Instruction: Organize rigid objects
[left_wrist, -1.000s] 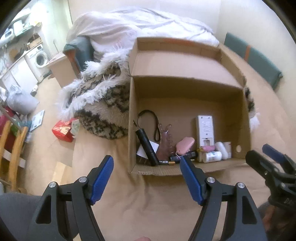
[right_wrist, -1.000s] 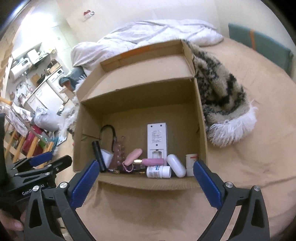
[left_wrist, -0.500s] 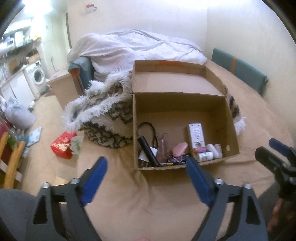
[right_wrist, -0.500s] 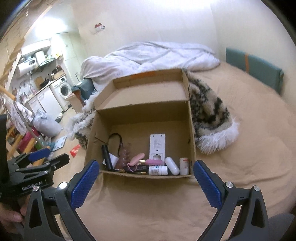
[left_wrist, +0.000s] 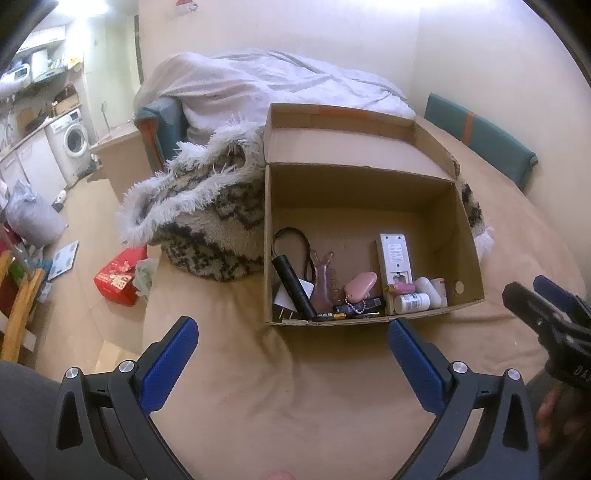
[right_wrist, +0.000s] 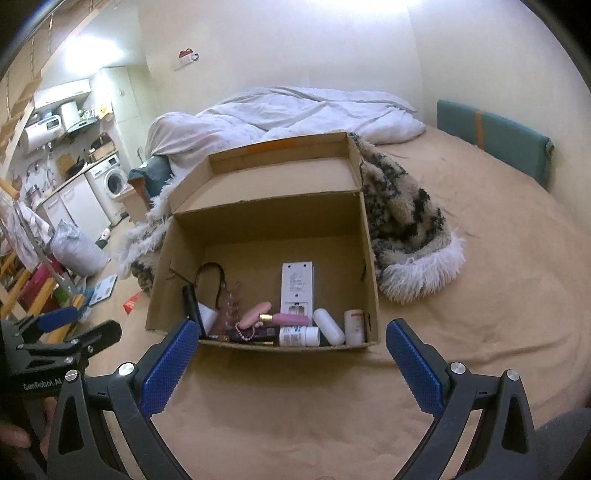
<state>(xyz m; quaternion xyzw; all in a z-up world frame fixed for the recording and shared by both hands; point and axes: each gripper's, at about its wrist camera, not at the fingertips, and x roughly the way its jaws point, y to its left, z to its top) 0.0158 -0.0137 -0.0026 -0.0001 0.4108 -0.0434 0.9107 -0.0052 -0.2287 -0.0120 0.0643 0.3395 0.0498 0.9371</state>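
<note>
Here | left gripper (left_wrist: 291, 345) jaws opening, empty | right gripper (right_wrist: 288, 347) jaws wide, empty | red packet (left_wrist: 120, 277) left view only

Tan-sheeted bed (right_wrist: 480, 295) holds an open cardboard box (right_wrist: 371, 266), shaggy throw (right_wrist: 402, 218) at its 3 o'clock, white duvet (right_wrist: 295, 110) at 12.

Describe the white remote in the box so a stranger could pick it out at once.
Find the open cardboard box on the tan bed. Small items crowd along its near wall; the remote lies flat just behind them, right of centre, pointing at the far wall. It is the only long, flat white rectangle; the white bottles beside it are round.
</note>
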